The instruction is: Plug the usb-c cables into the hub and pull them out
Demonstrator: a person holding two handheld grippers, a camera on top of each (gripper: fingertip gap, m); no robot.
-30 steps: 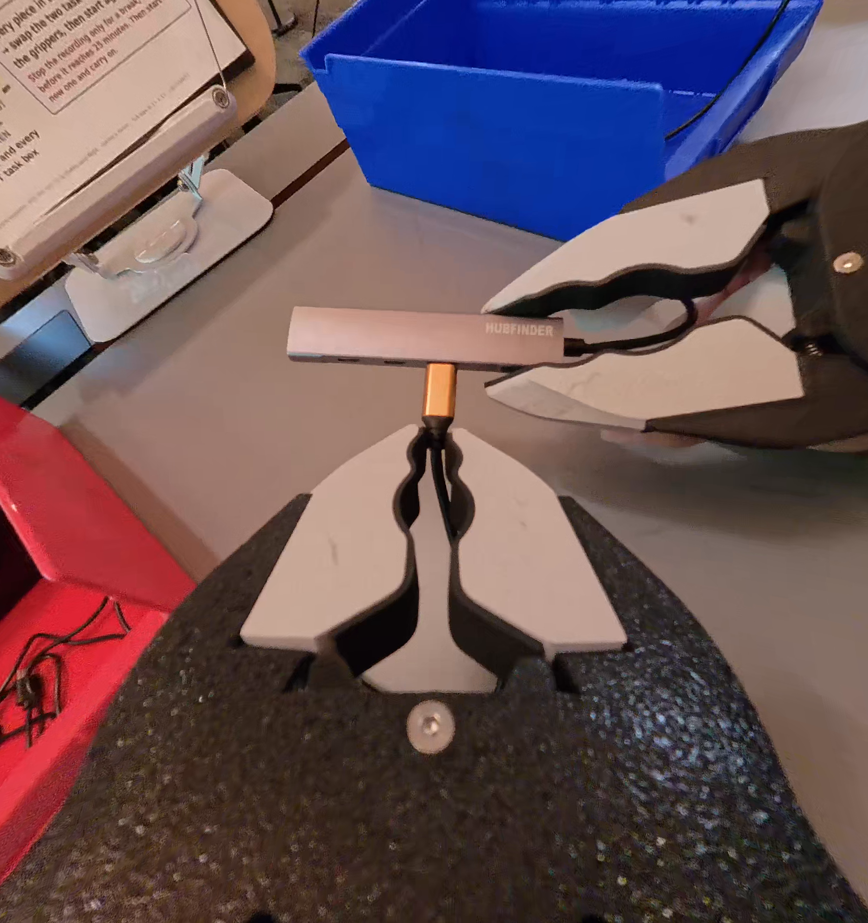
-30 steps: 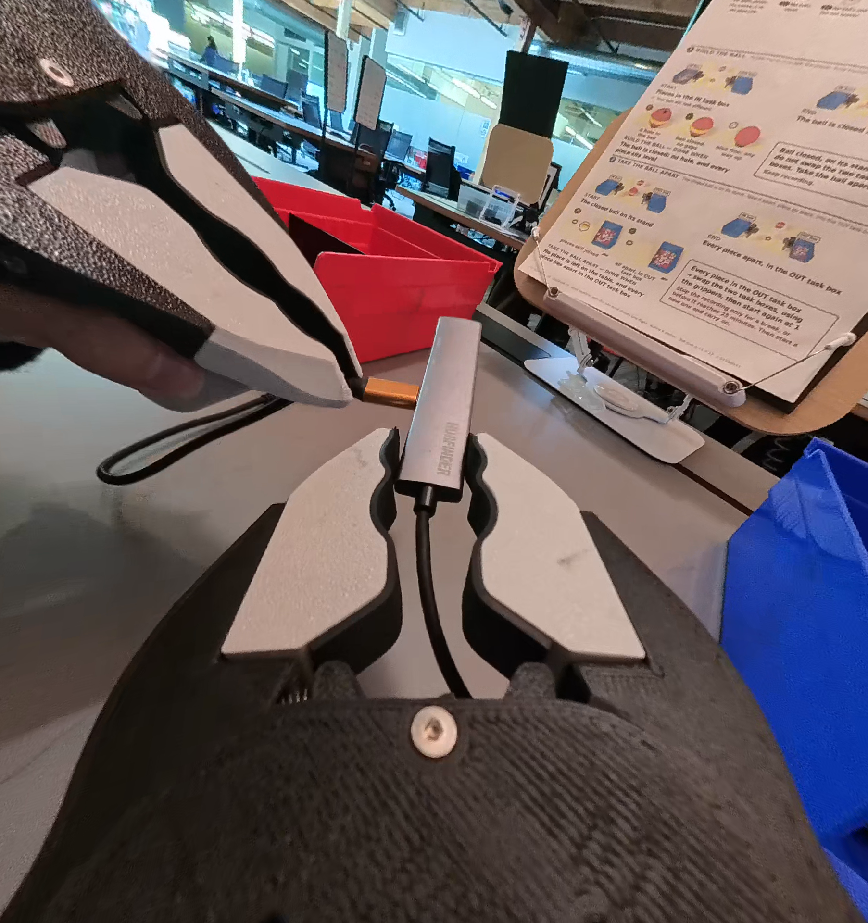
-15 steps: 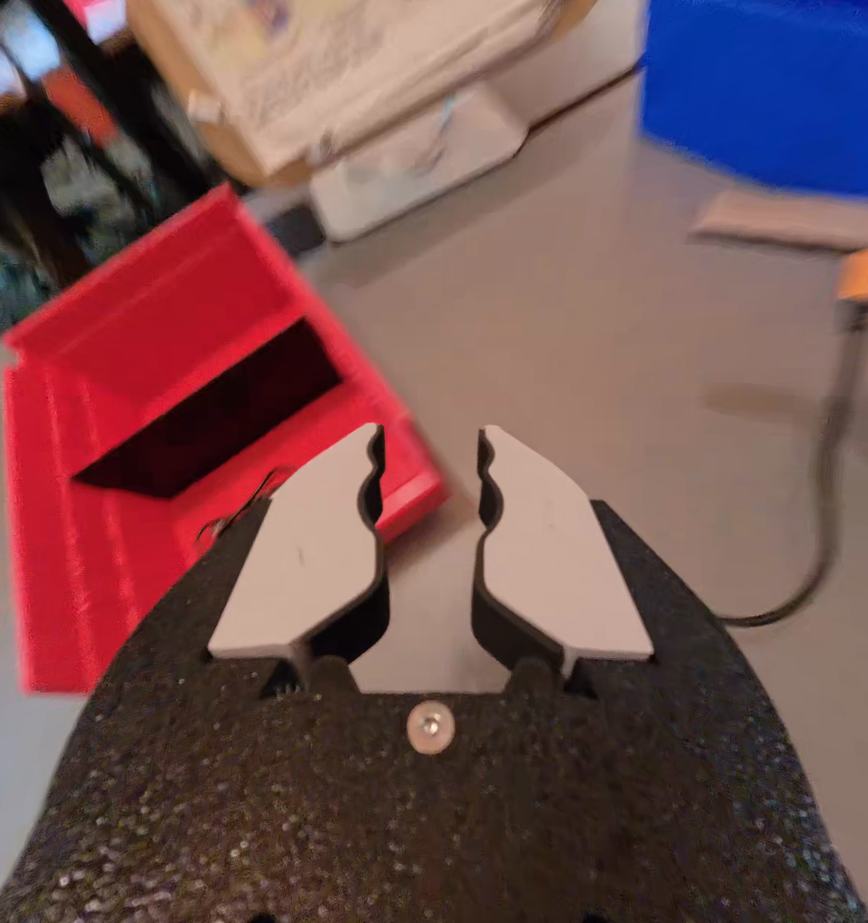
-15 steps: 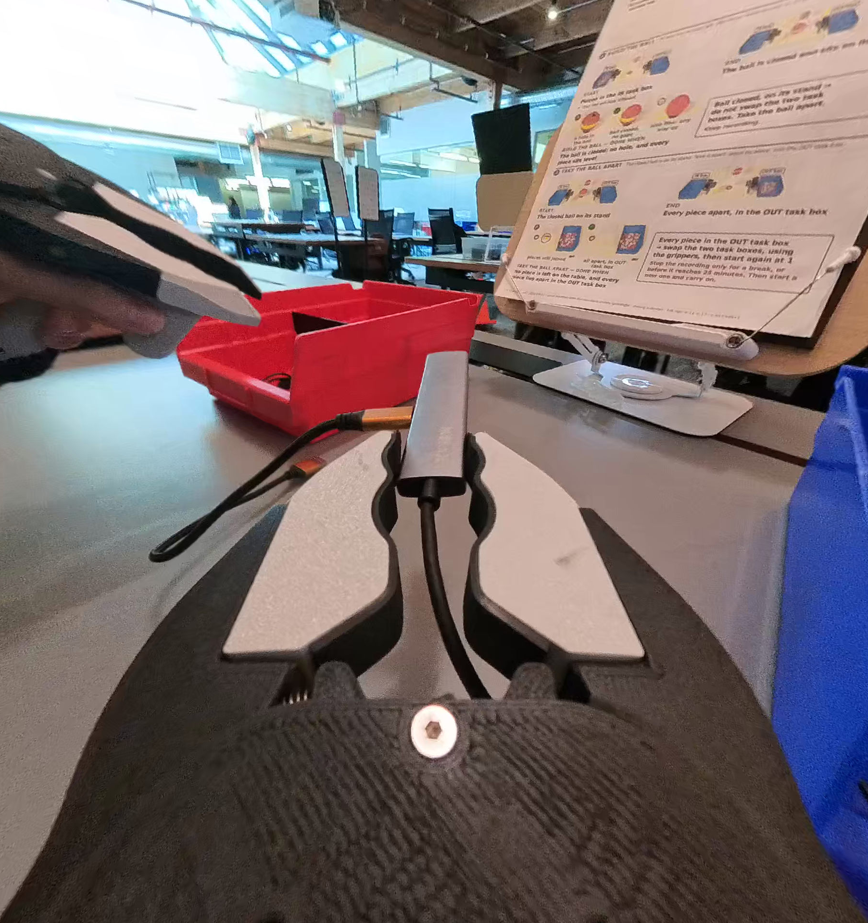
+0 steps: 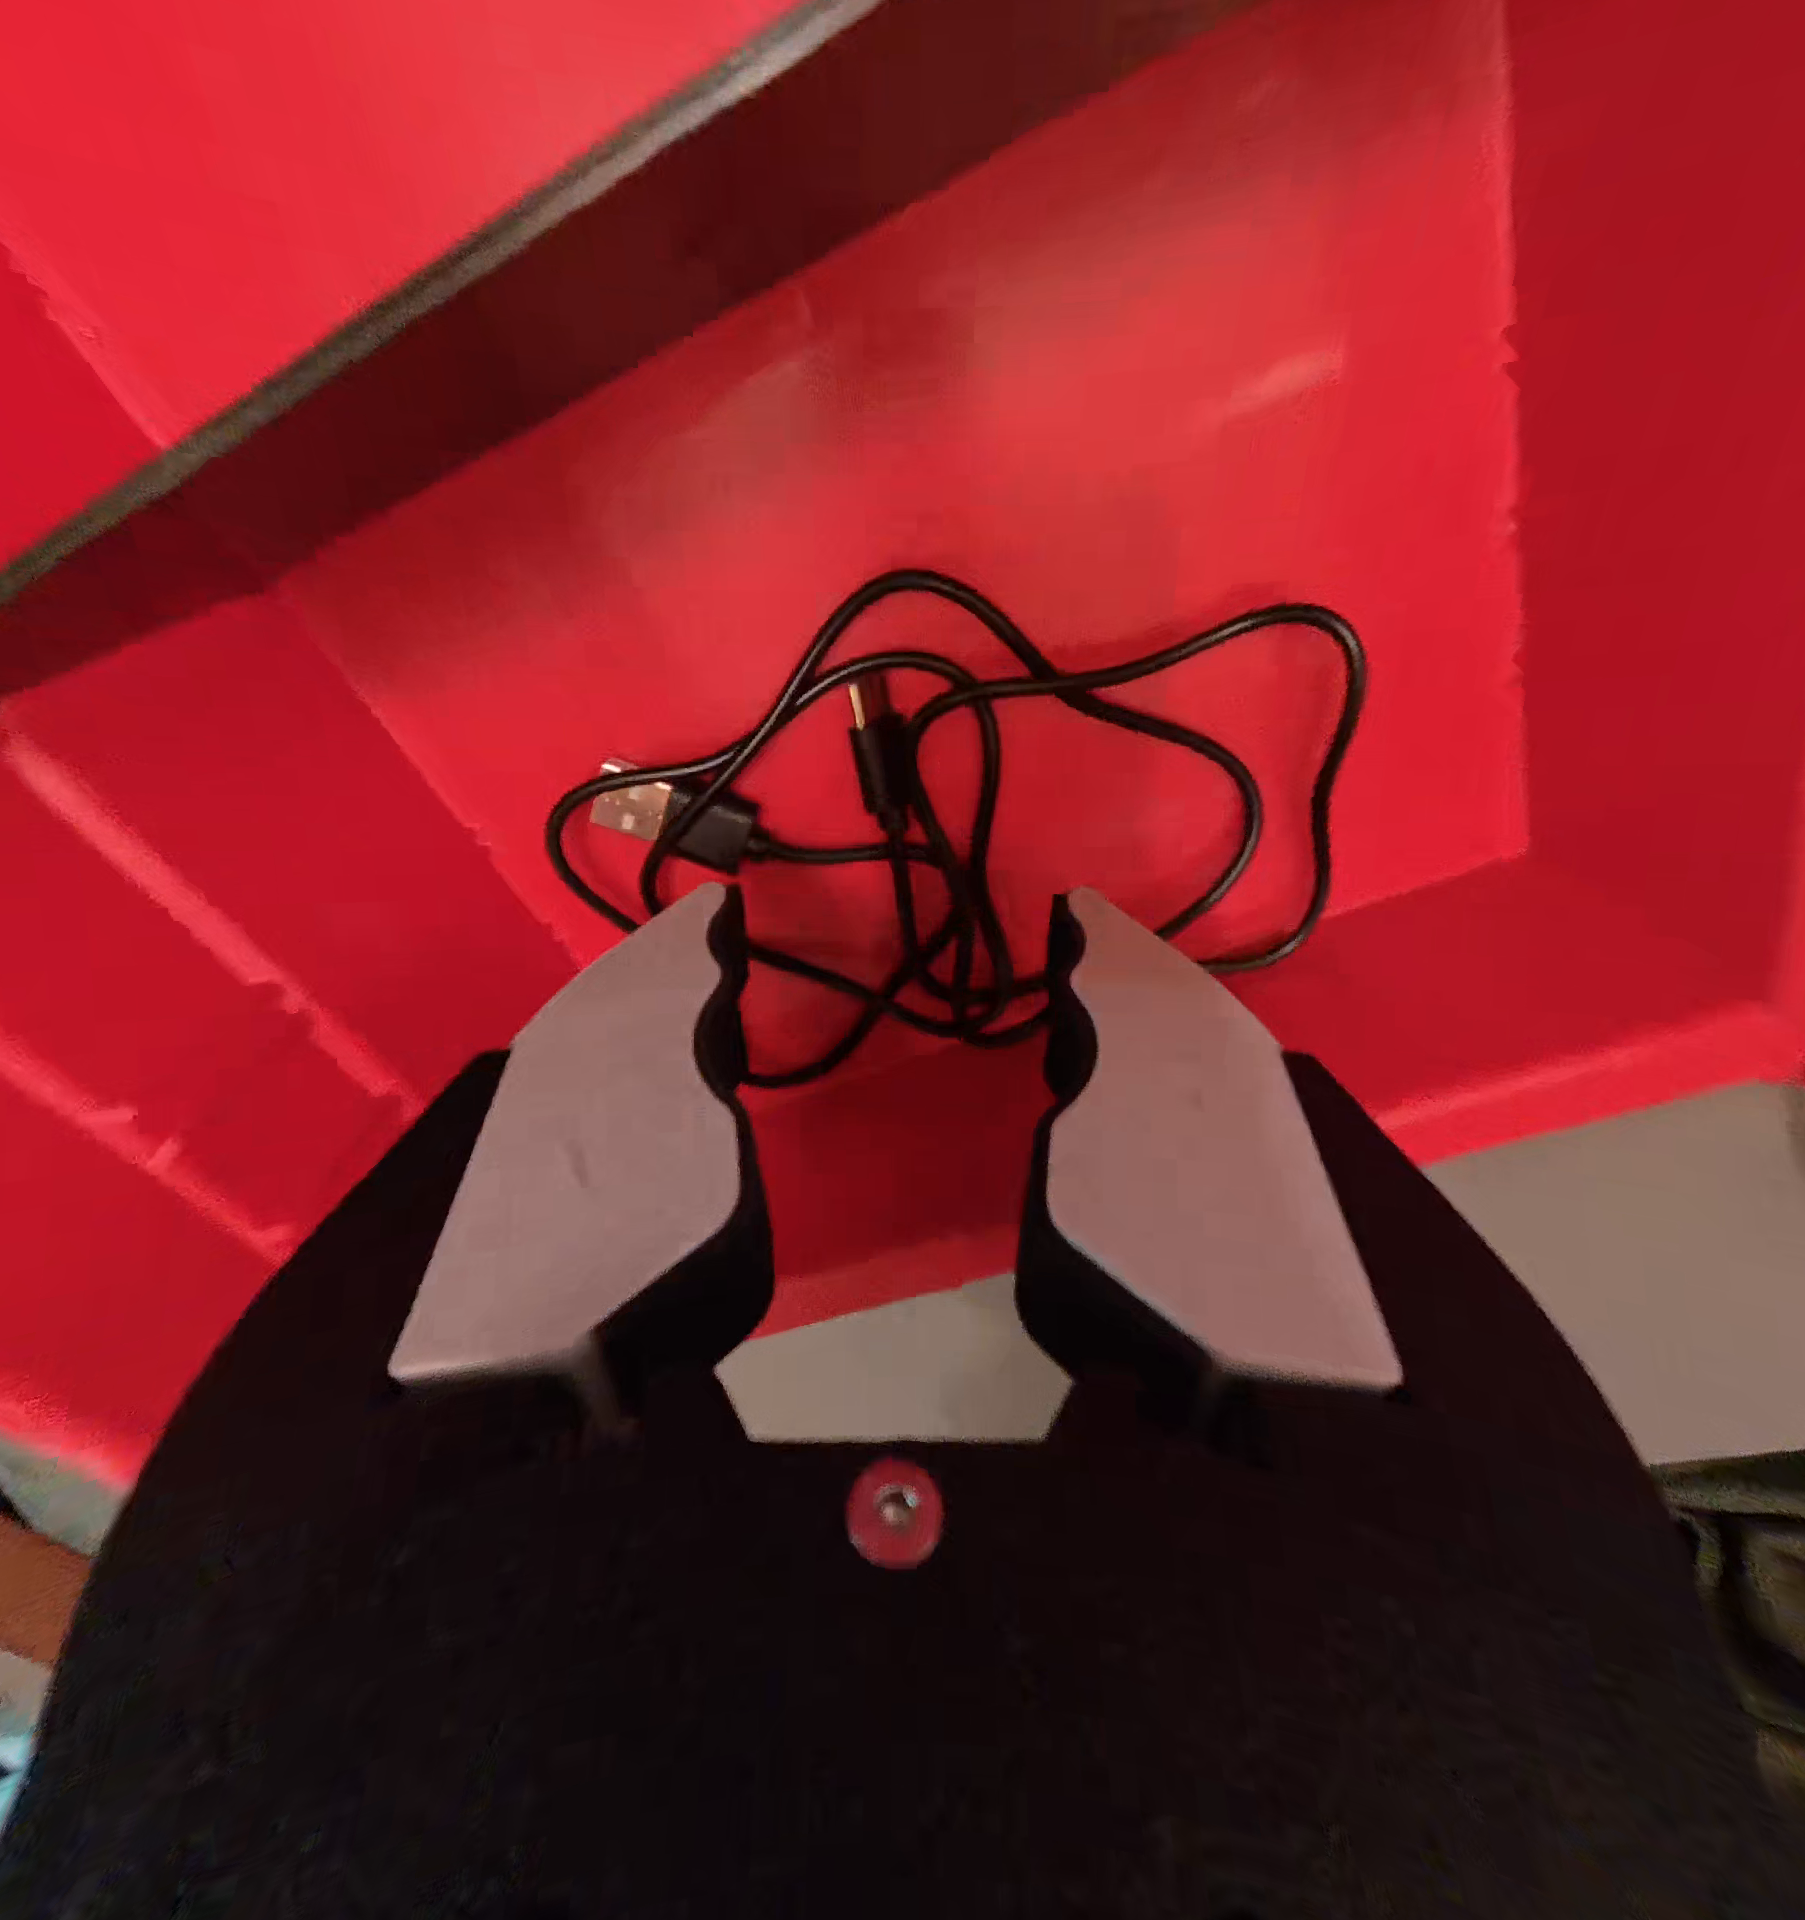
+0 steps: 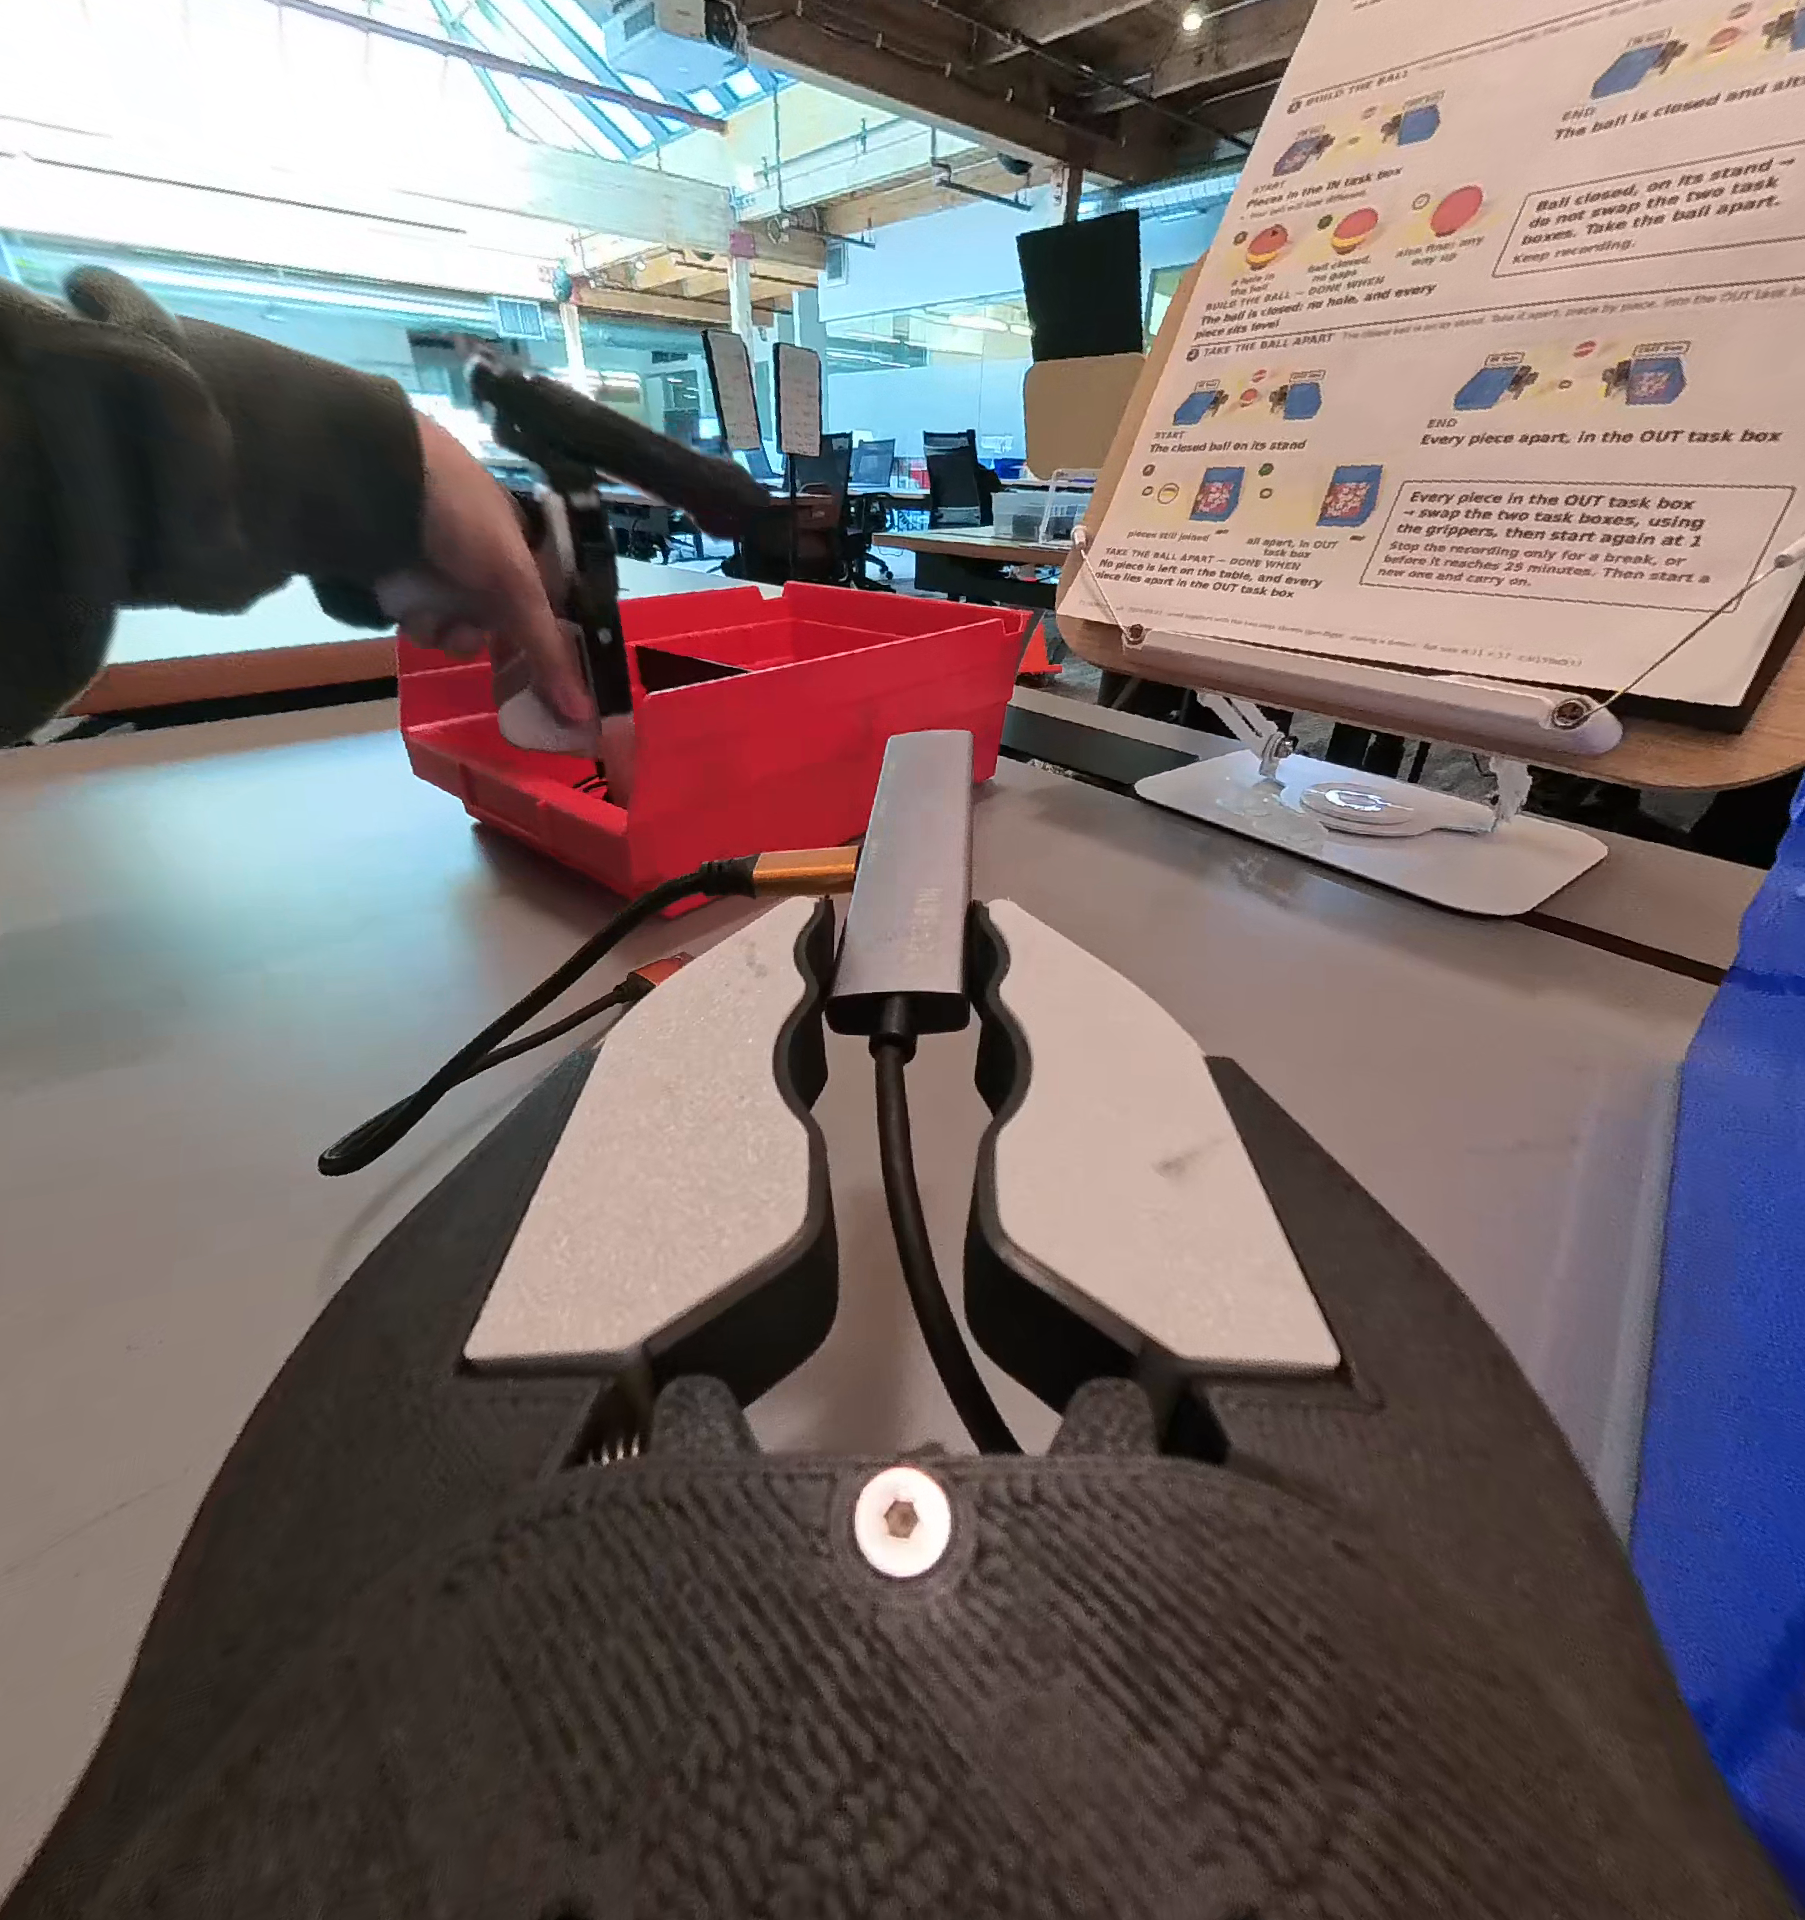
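Left gripper poised over the loose cable in the red bin, right gripper holding the hub.

Nearest, the right gripper has its jaws pressed onto the grey hub, which points away along the fingers above the bench; an orange-tipped cable sits plugged into its left side. Farther off, the left gripper hangs over the red bin, jaws spread wide and holding nothing. The tangled black cable lies on the bin floor straight ahead of and between the fingertips, its slim plug pointing away from the jaws, so the left one is plainly nearer for the pickup.
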